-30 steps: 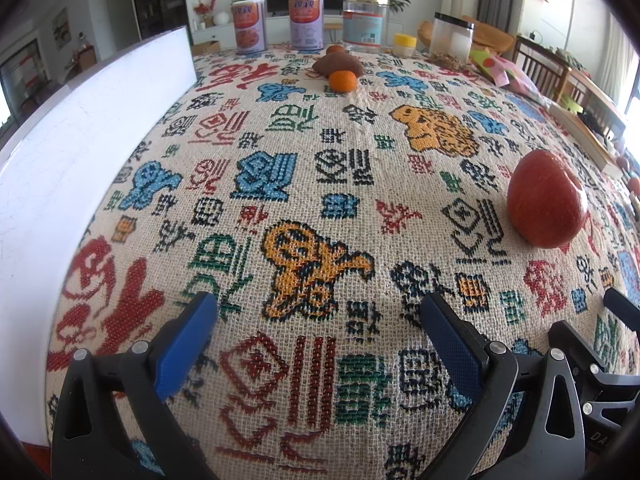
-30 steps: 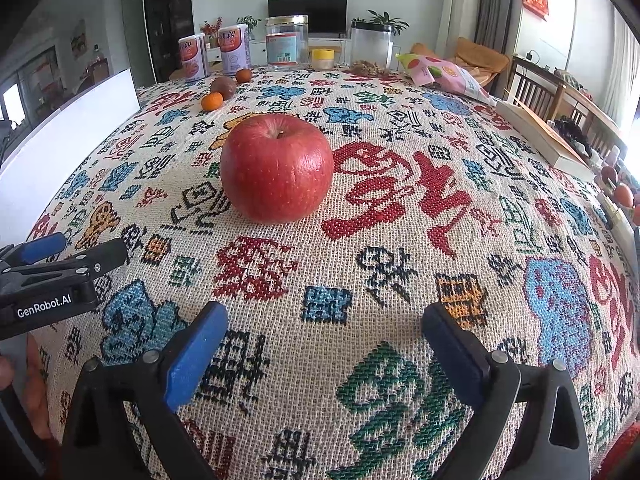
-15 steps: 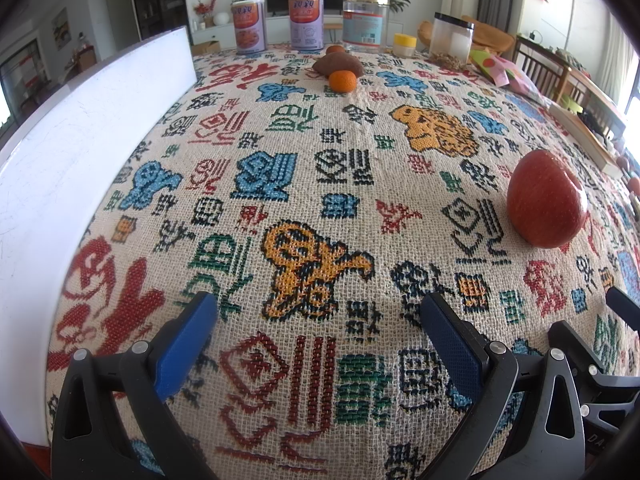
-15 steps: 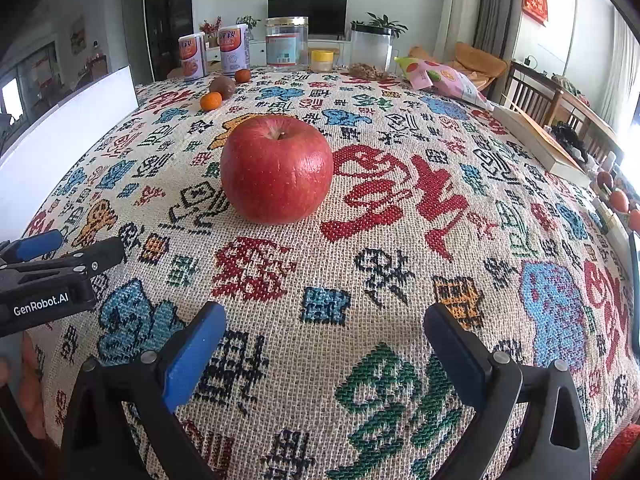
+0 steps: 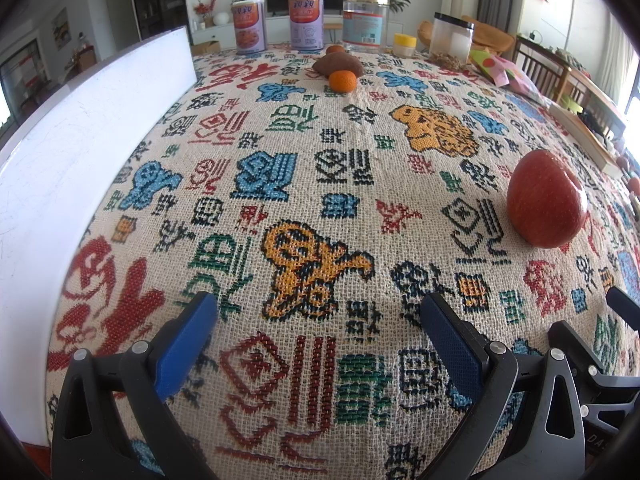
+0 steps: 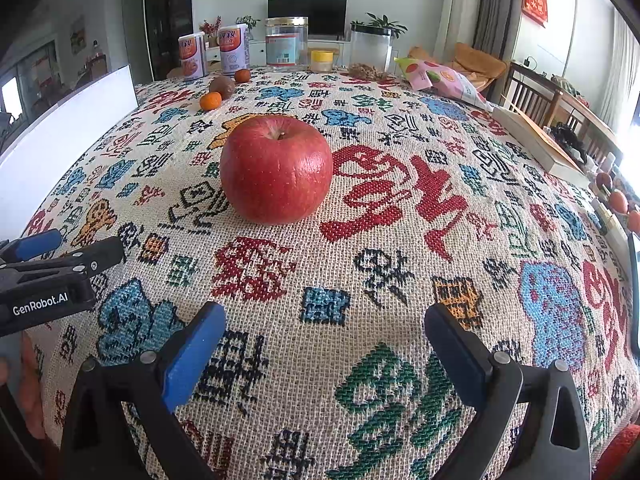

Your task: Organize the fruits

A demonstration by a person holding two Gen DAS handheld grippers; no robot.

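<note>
A big red apple [image 6: 276, 170] rests on the patterned tablecloth, straight ahead of my right gripper [image 6: 324, 320], which stands open and empty a short way in front of it. In the left wrist view the same apple [image 5: 546, 200] lies off to the right, and my left gripper [image 5: 318, 312] is open over bare cloth. At the far end lie a small orange [image 5: 342, 80], a brown fruit [image 5: 338, 66] and another orange [image 6: 242, 75]. The left gripper's body [image 6: 48, 276] shows at the left edge of the right wrist view.
A long white board [image 5: 80, 128] runs along the table's left side. Two tins [image 5: 249, 26], a clear jar [image 5: 363, 22], a yellow-lidded pot [image 5: 405, 45] and a tall container [image 5: 450, 42] line the far edge. A snack bag [image 6: 440, 78] and a flat box [image 6: 536, 140] lie right.
The right gripper has crept slightly forward and up; the apple sits marginally lower in its view. The left gripper has hardly moved.
</note>
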